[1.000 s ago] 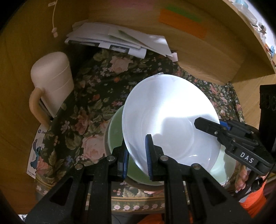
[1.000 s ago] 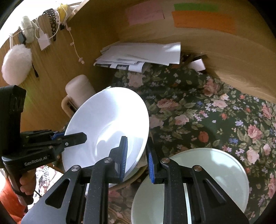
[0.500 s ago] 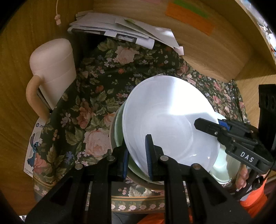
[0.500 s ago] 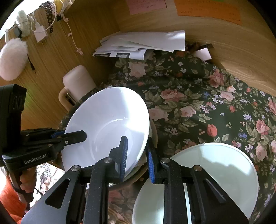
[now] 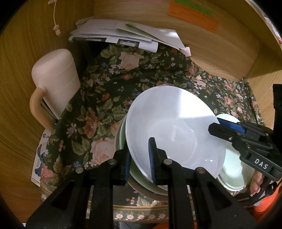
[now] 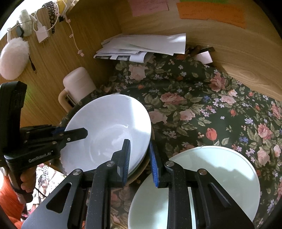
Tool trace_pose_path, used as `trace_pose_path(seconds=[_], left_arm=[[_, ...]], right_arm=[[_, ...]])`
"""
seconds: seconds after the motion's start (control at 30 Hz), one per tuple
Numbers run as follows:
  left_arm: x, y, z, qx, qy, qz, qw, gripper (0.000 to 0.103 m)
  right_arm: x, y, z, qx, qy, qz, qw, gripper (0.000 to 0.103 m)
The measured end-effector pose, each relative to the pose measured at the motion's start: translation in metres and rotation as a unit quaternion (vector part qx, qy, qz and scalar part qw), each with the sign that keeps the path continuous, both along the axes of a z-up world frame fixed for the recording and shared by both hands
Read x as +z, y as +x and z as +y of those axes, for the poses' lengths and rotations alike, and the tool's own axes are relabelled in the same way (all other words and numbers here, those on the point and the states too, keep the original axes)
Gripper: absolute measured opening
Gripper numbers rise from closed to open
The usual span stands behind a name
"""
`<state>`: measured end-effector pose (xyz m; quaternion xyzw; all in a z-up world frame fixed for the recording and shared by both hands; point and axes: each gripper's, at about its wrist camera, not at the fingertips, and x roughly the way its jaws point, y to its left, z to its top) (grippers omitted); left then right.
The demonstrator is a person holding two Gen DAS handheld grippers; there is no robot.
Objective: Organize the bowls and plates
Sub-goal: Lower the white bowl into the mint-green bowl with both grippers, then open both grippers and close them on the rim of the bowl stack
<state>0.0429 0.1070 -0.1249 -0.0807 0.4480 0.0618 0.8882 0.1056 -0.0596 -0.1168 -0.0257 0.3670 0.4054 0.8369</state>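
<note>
White bowl (image 5: pixel 169 133), lowered since a second ago, now nested tilted on the green bowl (image 5: pixel 141 176).
Left gripper (image 5: pixel 140 157) clamps its near rim; right gripper (image 6: pixel 139 158) clasps its opposite edge; pale plate (image 6: pixel 220 176) beside awaits stacking.

The green bowl (image 5: pixel 123 139) is mostly covered by the white plate (image 5: pixel 169 130) tilted in it, and what lies beneath it is hidden. The pale green plate (image 6: pixel 208 178) at the near right is cut off by the picture's edge. Writing on the orange note (image 6: pixel 211 10) is too small to be read.
</note>
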Motion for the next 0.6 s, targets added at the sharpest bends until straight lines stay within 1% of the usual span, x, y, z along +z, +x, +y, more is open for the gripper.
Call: trace_pose_path(seconds=[0.03, 0.13, 0.2, 0.3, 0.37, 0.53, 0.6], left_arm=[[0.000, 0.001, 0.000, 0.000, 0.001, 0.000, 1.0000, 0.018], [0.002, 0.003, -0.003, -0.006, 0.008, 0.001, 1.0000, 0.026], [0.004, 0.005, -0.006, -0.013, 0.009, 0.001, 0.9999, 0.035], [0.007, 0.008, -0.007, -0.011, 0.005, -0.003, 0.9999, 0.044], [0.008, 0.009, -0.007, -0.007, 0.000, -0.002, 1.0000, 0.045], [0.009, 0.011, -0.006, -0.009, -0.003, 0.003, 1.0000, 0.045], [0.011, 0.010, -0.004, -0.007, -0.009, 0.003, 0.9999, 0.045]], right_arm=[[0.002, 0.000, -0.002, -0.001, 0.003, -0.003, 1.000, 0.022], [0.009, -0.001, -0.006, 0.001, 0.007, -0.009, 1.000, 0.023], [0.011, -0.002, -0.006, 0.001, 0.006, -0.013, 1.000, 0.027], [0.013, -0.003, -0.009, 0.001, 0.006, -0.018, 1.000, 0.033], [0.013, -0.002, -0.011, -0.001, 0.007, -0.019, 1.000, 0.036], [0.012, 0.002, -0.014, -0.005, 0.011, -0.013, 1.000, 0.046], [0.012, 0.003, -0.015, -0.005, 0.012, -0.012, 1.000, 0.047]])
